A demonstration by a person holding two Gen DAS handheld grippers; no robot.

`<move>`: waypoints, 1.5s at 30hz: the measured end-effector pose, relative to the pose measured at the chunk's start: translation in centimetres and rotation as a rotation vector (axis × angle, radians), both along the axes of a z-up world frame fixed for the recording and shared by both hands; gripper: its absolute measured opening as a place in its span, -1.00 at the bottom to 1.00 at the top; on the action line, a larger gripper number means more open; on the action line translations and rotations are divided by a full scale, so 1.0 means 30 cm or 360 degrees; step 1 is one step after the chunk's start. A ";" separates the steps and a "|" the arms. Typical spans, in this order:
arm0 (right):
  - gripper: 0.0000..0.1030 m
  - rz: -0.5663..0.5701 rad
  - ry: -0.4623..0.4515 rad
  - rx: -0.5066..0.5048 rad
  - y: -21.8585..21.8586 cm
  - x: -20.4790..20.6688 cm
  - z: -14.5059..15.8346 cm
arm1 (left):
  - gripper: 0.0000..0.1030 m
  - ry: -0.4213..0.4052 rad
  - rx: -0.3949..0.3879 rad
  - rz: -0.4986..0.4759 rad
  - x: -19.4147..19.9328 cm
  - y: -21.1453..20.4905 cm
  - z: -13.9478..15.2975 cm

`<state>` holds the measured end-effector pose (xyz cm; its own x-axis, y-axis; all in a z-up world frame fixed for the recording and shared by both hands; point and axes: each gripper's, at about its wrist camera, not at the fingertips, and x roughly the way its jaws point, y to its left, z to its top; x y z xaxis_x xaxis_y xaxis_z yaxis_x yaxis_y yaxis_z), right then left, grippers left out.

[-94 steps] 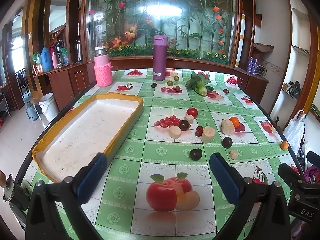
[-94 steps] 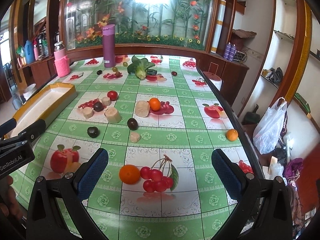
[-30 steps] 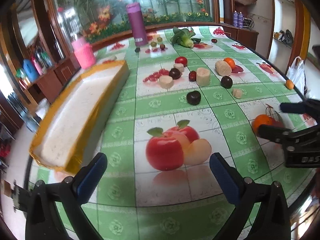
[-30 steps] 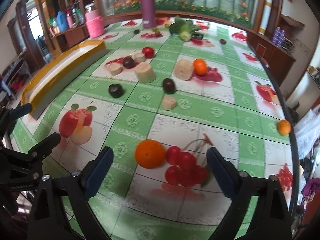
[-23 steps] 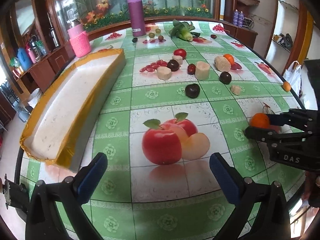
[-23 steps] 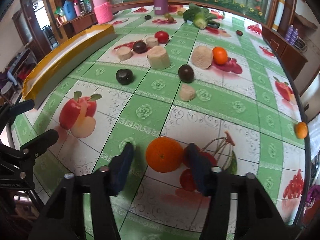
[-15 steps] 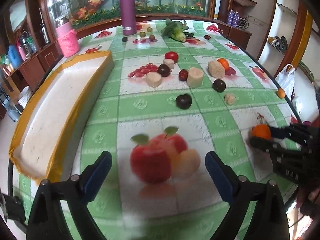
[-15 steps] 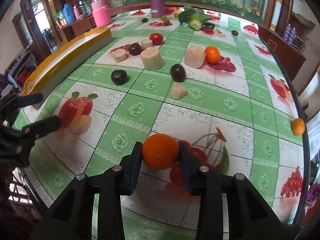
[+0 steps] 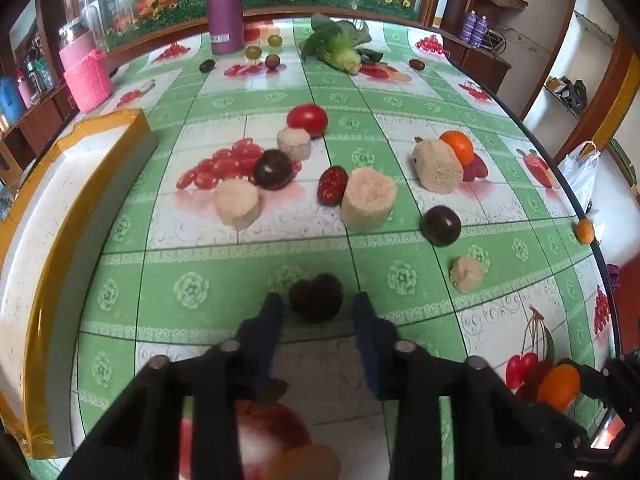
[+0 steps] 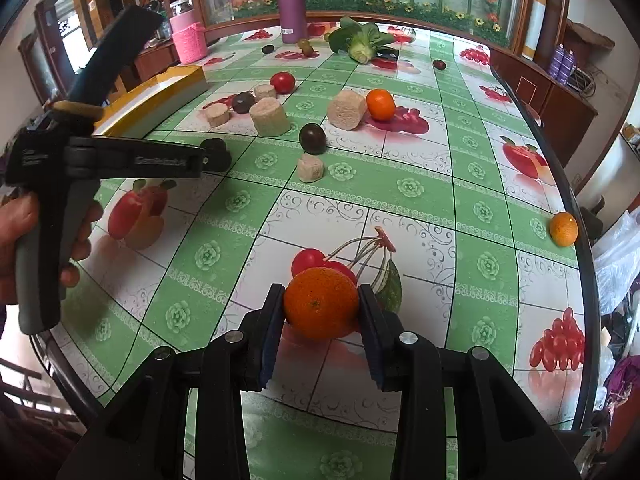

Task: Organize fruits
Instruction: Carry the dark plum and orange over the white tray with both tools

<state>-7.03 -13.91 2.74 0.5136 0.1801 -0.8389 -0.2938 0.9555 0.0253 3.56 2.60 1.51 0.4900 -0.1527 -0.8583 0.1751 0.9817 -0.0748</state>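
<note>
- A round table under a green cloth printed with fruit stands before a flowered glass cabinet.
- A yellow-rimmed tray lies along its left edge.
- The right gripper clamps an orange.
- The left gripper is closing around a dark plum on the cloth.

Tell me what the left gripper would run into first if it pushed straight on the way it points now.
The dark plum. It sits between the fingertips of the left gripper, whose jaws are closing around it, though contact isn't clearly visible. Past it, probably the green tablecloth, since the gripper tilts steeply downward.
</note>
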 end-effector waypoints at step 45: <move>-0.32 0.0491 -0.0091 0.0083 0.629 0.266 0.164 | -0.51 -0.0167 -0.0253 0.0422 -0.181 0.679 0.176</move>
